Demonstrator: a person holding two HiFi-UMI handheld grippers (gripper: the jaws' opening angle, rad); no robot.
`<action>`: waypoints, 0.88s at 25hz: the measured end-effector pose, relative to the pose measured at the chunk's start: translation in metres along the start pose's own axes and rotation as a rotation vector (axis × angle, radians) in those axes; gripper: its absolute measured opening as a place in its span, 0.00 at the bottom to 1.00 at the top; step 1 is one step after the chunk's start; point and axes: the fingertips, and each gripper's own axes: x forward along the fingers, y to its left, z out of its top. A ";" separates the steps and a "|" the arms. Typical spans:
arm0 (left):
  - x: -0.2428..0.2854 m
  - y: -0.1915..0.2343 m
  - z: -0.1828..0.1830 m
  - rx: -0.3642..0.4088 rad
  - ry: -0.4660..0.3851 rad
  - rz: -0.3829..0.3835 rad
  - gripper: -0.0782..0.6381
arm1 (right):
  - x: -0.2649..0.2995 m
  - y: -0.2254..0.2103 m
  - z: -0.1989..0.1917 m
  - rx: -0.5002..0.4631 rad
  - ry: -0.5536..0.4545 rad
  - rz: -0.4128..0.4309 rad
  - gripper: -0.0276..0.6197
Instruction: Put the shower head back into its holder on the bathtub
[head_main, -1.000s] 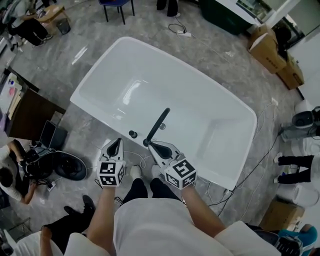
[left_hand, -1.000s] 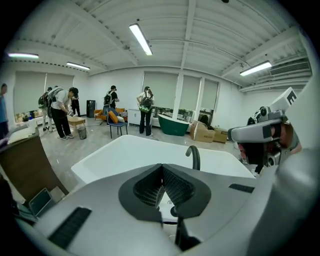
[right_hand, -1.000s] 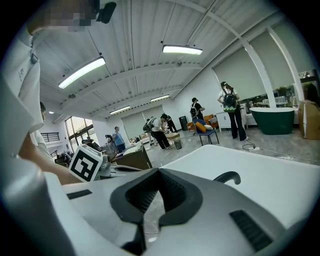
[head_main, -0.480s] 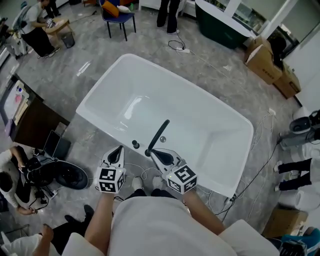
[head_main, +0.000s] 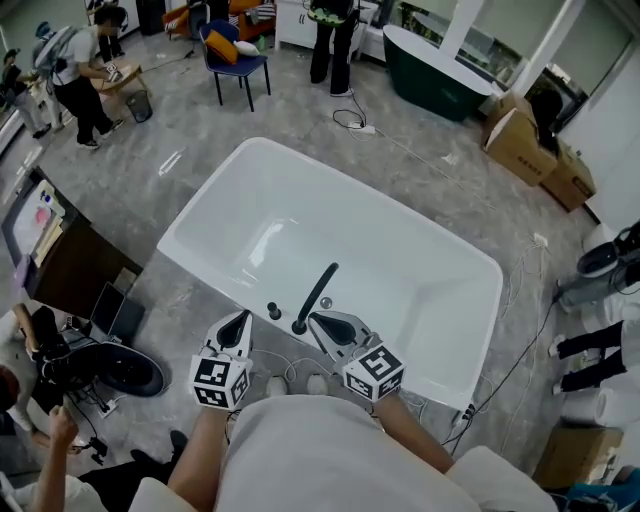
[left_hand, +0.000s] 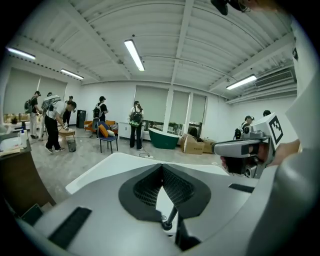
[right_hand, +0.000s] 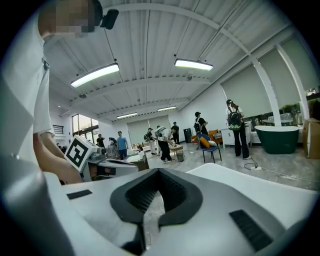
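Holding: nothing; your left gripper (head_main: 241, 319) and right gripper (head_main: 316, 321) each have their fingers pressed together, empty.
Shower head (head_main: 318, 294): black, its lower end on the near rim of the bathtub (head_main: 400, 217), slanting up over the basin, just beside your right gripper's tip.
Knob (head_main: 273, 312): on that rim, left of the shower head's base, between your gripper tips.

One white bathtub (head_main: 385, 240), one green bathtub (head_main: 432, 88), one shower head (head_main: 320, 290), one blue chair (head_main: 236, 56), two grippers (head_main: 239, 318) (head_main: 314, 319).
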 end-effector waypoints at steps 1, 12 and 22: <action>-0.001 0.002 0.004 0.006 -0.013 0.002 0.12 | -0.001 -0.003 0.004 -0.001 -0.010 -0.010 0.06; -0.005 0.019 0.065 0.020 -0.151 0.036 0.12 | -0.006 -0.030 0.074 -0.029 -0.159 -0.079 0.06; 0.000 0.013 0.093 0.045 -0.179 0.041 0.12 | -0.016 -0.043 0.093 -0.035 -0.181 -0.116 0.06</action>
